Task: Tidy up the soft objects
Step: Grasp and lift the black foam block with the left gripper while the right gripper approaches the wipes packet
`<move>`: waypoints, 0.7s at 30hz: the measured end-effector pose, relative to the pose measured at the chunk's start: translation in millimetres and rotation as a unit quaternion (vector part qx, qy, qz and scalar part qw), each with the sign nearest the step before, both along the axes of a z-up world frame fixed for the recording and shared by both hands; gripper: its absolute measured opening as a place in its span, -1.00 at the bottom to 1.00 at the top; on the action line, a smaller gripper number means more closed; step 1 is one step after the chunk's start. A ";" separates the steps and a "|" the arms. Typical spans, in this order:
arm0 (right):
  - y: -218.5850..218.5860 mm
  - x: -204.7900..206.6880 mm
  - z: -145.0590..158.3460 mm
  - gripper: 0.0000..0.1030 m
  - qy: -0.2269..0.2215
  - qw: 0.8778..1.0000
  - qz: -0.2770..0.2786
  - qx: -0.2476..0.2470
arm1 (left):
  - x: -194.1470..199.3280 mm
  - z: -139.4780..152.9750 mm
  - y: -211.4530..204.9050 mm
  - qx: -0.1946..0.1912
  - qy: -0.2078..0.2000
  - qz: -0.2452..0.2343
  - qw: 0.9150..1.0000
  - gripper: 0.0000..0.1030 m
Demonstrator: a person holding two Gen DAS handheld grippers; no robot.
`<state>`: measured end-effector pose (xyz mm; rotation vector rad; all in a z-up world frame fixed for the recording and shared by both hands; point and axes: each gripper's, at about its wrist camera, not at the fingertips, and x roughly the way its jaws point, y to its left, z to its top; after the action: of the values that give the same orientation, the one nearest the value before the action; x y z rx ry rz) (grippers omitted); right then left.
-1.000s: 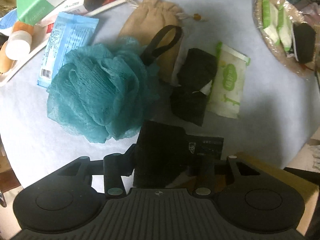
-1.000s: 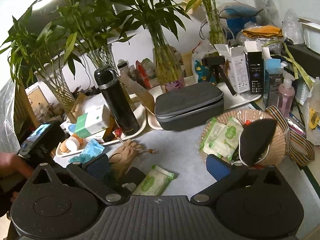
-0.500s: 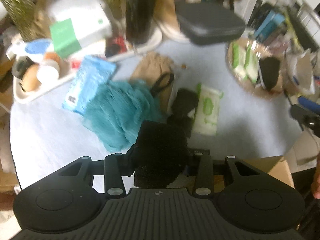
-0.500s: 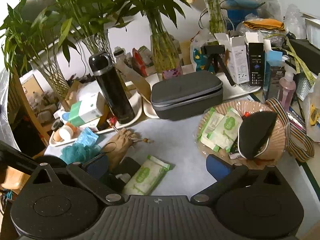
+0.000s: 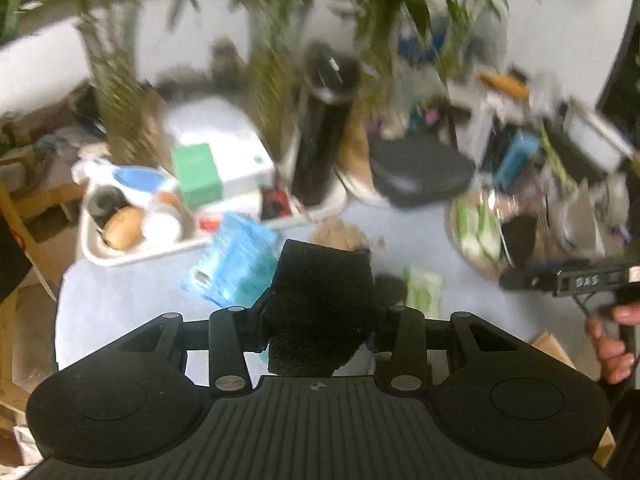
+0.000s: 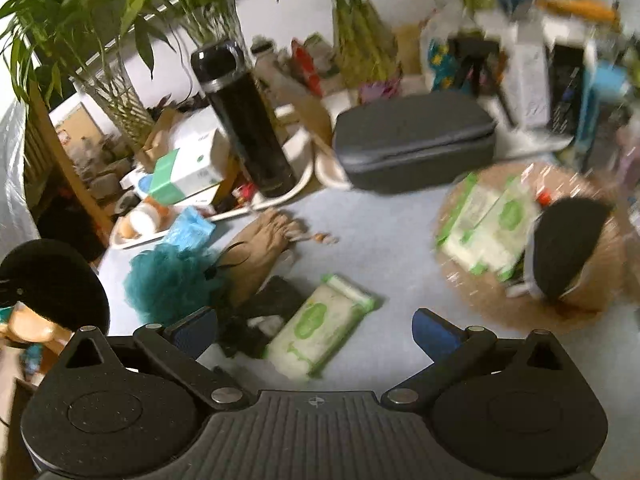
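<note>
Cluttered pale tabletop (image 6: 384,248) under bamboo plants, crowded with soft goods.
The left tongs (image 5: 320,312) clamp a black sponge (image 5: 322,304), lifted above the tabletop; jostling could shake it loose. The right tongs (image 6: 316,328) hang open above a wipes pack (image 6: 318,334), near the woven tray (image 6: 592,280).

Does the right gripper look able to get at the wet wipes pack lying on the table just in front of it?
Probably yes. The right gripper is open and empty, and the wet wipes pack lies flat between its fingers' line of approach. Only the black cloth touches its left edge; its right side is free.
</note>
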<state>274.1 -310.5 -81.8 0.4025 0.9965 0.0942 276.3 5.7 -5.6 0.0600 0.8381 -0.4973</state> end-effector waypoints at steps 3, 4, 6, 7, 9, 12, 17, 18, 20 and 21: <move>1.5 13.2 -9.6 0.94 0.016 1.000 0.014 0.005 | -7.4 5.0 18.8 -0.035 -0.024 0.021 0.999 -0.20; 2.2 17.0 -13.0 0.92 0.022 1.000 0.018 0.010 | -9.4 6.2 24.7 -0.045 -0.029 0.027 0.998 -0.20; 2.3 24.1 -21.8 0.79 0.036 0.999 0.024 0.023 | -14.7 8.9 34.2 -0.058 -0.043 0.039 0.997 -0.20; 2.2 27.9 -27.2 0.76 0.045 0.998 0.025 0.030 | -17.7 9.5 38.2 -0.059 -0.049 0.045 0.996 -0.20; 3.5 34.4 -37.5 0.56 0.064 0.997 0.029 0.033 | -22.9 10.3 46.0 -0.062 -0.060 0.057 0.995 -0.20; 5.4 44.2 -52.8 0.36 0.089 0.995 0.033 0.026 | -30.8 10.3 58.7 -0.074 -0.072 0.068 0.992 -0.20; 6.9 58.5 -77.4 0.26 0.119 0.992 0.039 0.027 | -40.2 3.1 72.3 -0.097 -0.074 0.084 0.989 -0.20; 8.2 61.1 -81.9 0.26 0.123 0.991 0.042 0.027 | -42.5 2.0 74.9 -0.100 -0.076 0.086 0.988 -0.20; 11.3 65.2 -89.0 0.26 0.128 0.990 0.047 0.029 | -46.0 0.8 78.4 -0.104 -0.078 0.089 0.987 -0.20; 13.8 67.4 -92.1 0.26 0.130 0.990 0.050 0.026 | -47.8 0.3 80.2 -0.105 -0.079 0.090 0.987 -0.20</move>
<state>341.5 -296.7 -174.0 0.4194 1.2743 0.1621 228.6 85.9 -5.3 -0.1681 0.6253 -0.4021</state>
